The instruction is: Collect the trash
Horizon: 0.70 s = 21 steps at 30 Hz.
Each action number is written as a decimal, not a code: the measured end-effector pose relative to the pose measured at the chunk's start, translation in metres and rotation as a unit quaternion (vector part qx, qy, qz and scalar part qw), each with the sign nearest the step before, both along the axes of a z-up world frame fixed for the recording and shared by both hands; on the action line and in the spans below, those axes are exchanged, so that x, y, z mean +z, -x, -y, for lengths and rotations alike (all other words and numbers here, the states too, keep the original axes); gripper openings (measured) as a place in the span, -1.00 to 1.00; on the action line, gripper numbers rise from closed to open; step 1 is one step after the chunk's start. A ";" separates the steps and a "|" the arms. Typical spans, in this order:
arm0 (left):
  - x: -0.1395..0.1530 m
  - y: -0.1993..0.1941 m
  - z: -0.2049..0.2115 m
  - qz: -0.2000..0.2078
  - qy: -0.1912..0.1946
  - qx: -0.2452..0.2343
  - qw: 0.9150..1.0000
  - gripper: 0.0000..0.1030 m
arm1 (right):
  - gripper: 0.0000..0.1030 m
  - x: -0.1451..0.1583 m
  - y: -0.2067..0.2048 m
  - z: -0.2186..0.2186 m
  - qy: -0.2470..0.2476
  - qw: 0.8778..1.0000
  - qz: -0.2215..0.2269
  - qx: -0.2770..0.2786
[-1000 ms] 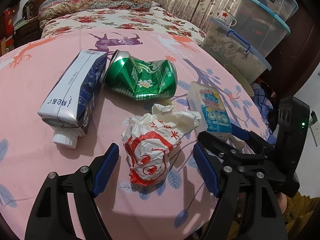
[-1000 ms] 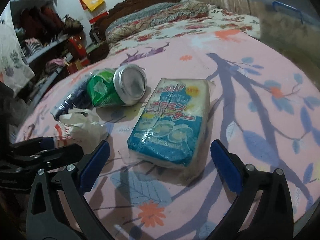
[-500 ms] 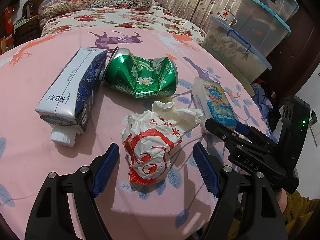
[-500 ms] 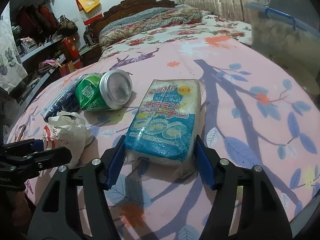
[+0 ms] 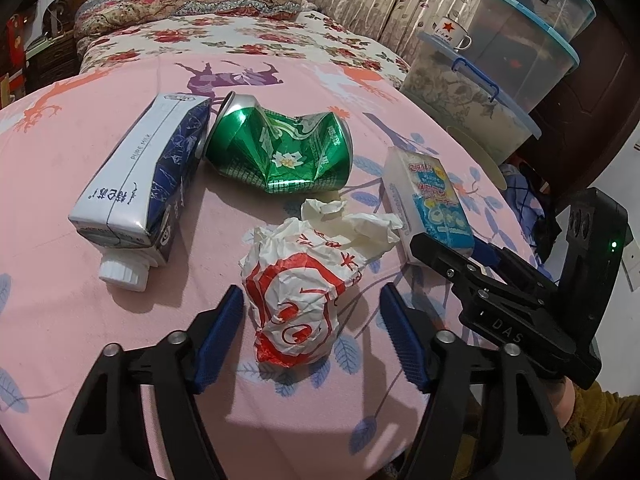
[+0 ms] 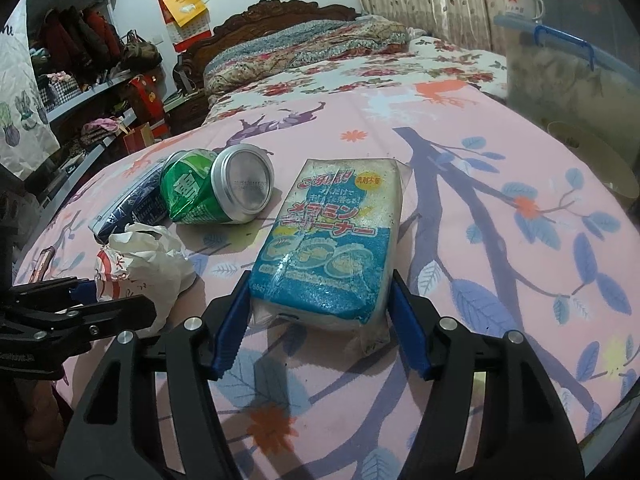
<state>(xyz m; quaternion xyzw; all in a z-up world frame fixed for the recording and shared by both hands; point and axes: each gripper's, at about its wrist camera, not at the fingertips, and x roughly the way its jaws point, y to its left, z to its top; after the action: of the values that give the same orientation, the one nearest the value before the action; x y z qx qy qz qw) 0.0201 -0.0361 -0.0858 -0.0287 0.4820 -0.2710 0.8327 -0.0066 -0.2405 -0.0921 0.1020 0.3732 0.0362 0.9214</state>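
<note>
- Milk carton (image 5: pixel 140 184), well left of and beyond the left gripper (image 5: pixel 312 340): it lies on its side on the pink table (image 5: pixel 60 320), cap toward the camera, untouched. "PURE MILK" is readable on its white face; the other characters I cannot make out.
- Crushed green can (image 5: pixel 280 152), beyond the left jaws and touching the carton's far end: not yet collected. Its label shows a white flower; the print is too small to read.
- Crumpled red-and-white wrapper (image 5: pixel 296 296), between the left jaws: they are closing around it at a middling width, with a gap on each side, so it is not gripped yet.
- Blue-and-white packet (image 6: pixel 332 248), between the right jaws: the right gripper (image 6: pixel 320 320) holds its near end, pads pressed against both sides, while it lies on the table. Japanese characters run across its face.
- Judged from this, nothing has left the table; all four pieces remain to be carried off, and no bin shows.
</note>
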 end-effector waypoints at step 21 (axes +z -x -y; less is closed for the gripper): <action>0.013 0.009 0.008 0.006 0.011 -0.024 1.000 -0.45 | 0.28 0.004 0.008 -0.001 -0.003 1.000 0.015 0.000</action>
<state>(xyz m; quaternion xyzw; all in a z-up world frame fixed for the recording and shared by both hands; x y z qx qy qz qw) 0.0113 -0.0446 -0.0725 -0.0246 0.4751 -0.2957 0.8284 -0.0151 -0.2390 -0.0877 0.1043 0.3589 0.0388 0.9267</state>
